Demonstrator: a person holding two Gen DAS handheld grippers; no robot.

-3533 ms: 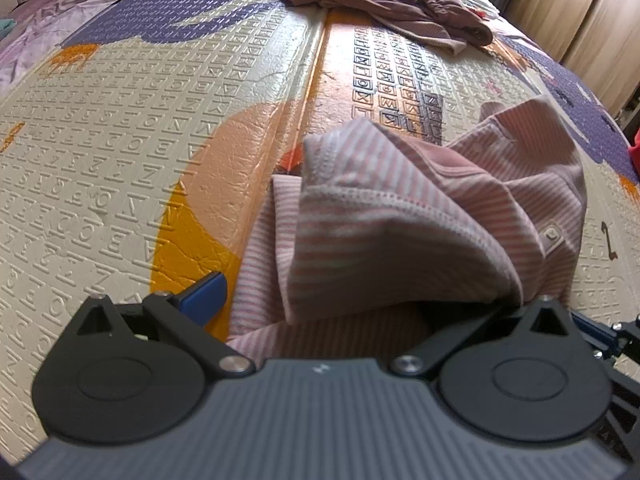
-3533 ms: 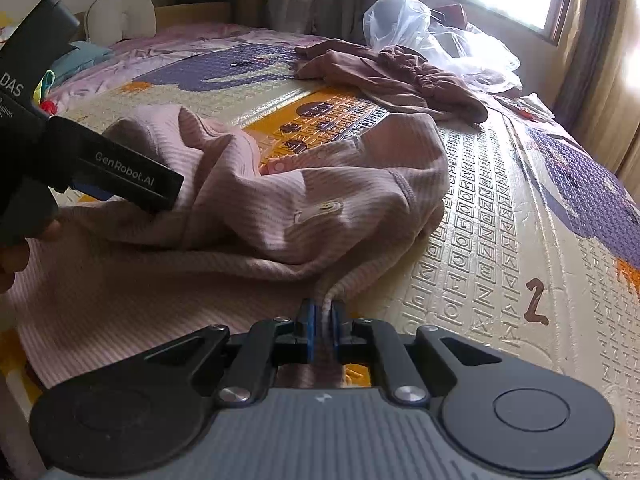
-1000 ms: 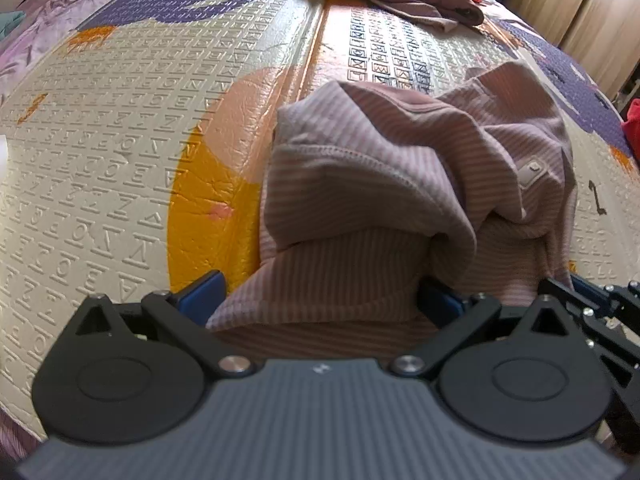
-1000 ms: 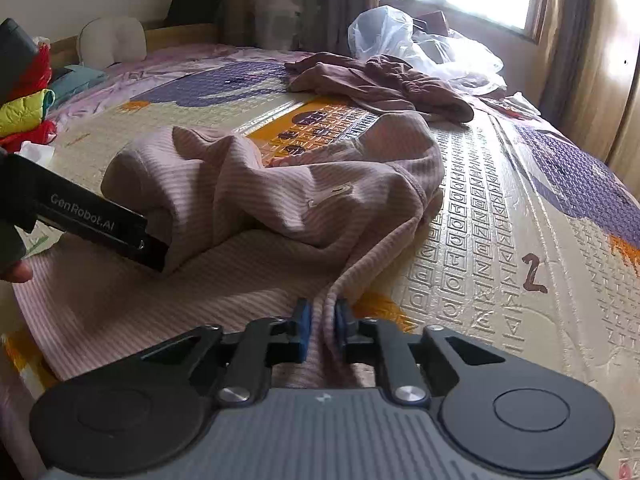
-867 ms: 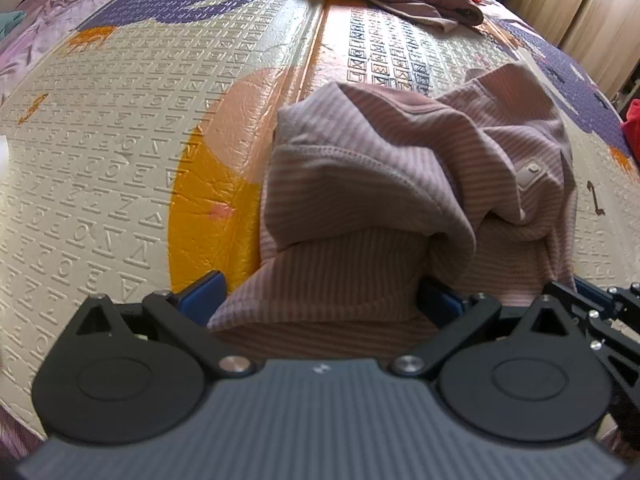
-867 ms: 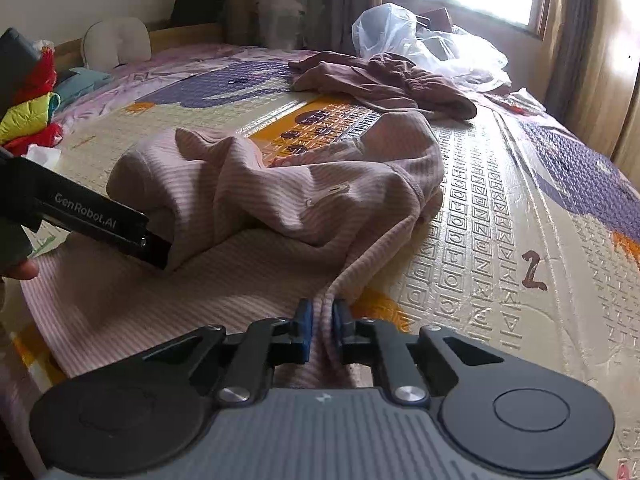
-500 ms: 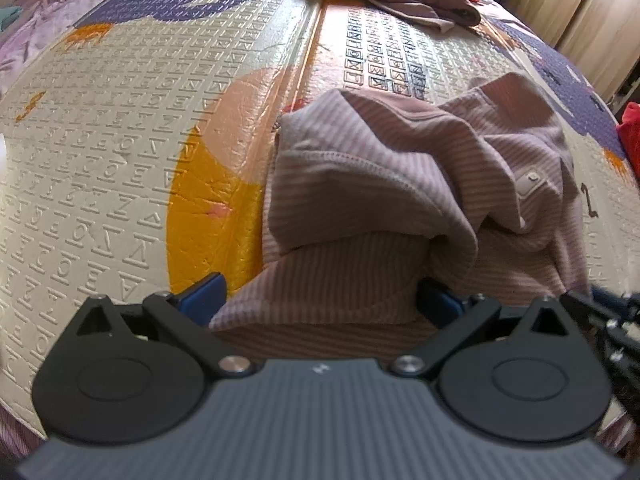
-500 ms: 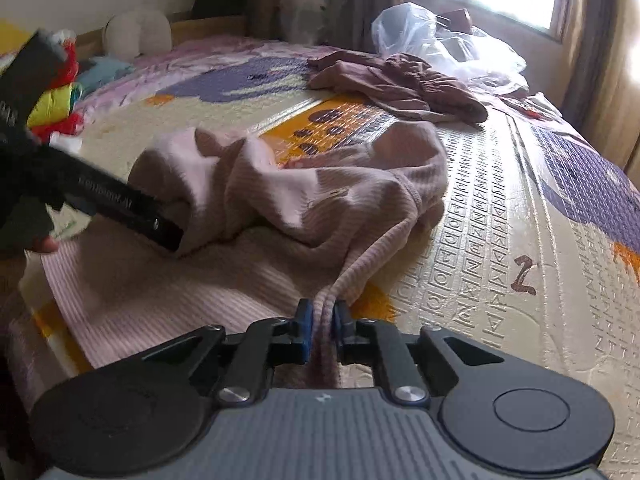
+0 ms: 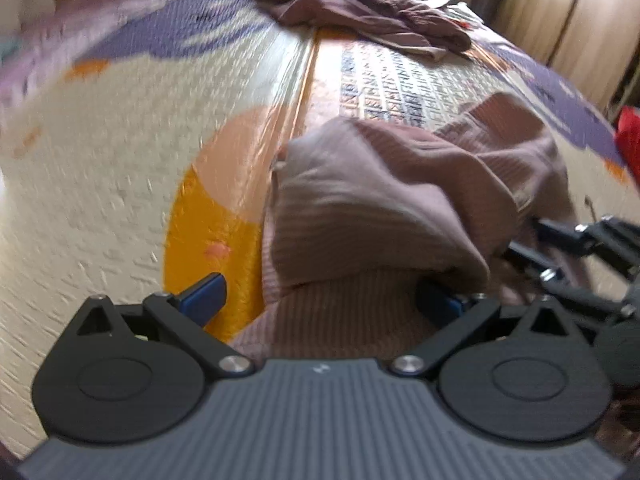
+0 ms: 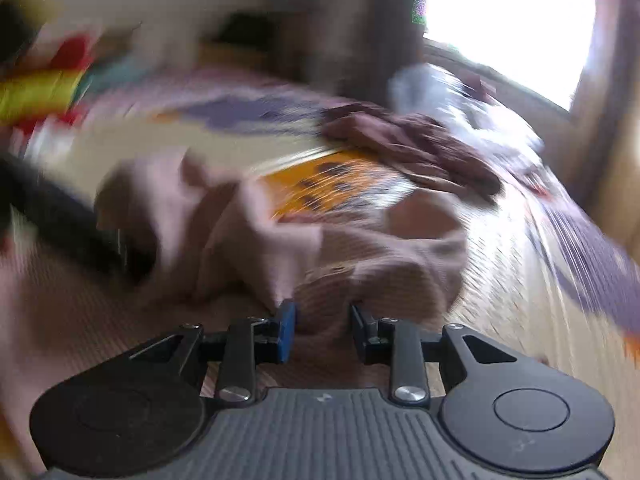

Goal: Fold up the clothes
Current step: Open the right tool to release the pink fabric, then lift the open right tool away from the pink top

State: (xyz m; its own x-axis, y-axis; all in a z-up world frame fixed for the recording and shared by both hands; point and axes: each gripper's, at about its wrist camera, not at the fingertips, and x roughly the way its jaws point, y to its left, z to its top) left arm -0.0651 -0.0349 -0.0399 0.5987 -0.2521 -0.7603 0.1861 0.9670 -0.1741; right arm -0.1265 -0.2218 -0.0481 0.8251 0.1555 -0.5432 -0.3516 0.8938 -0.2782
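Folding is unfinished: pink striped knit garment lies bunched at frame centre; left gripper and right gripper are spread, nothing clamped.

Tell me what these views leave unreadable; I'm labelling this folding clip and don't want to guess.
- Pink striped garment: its collar, sleeves and hem are lost in bunched folds, both views.
- Left gripper: its right pad is tucked under a fold, left view.
- Dark garment and the background: smeared by motion blur, right view.
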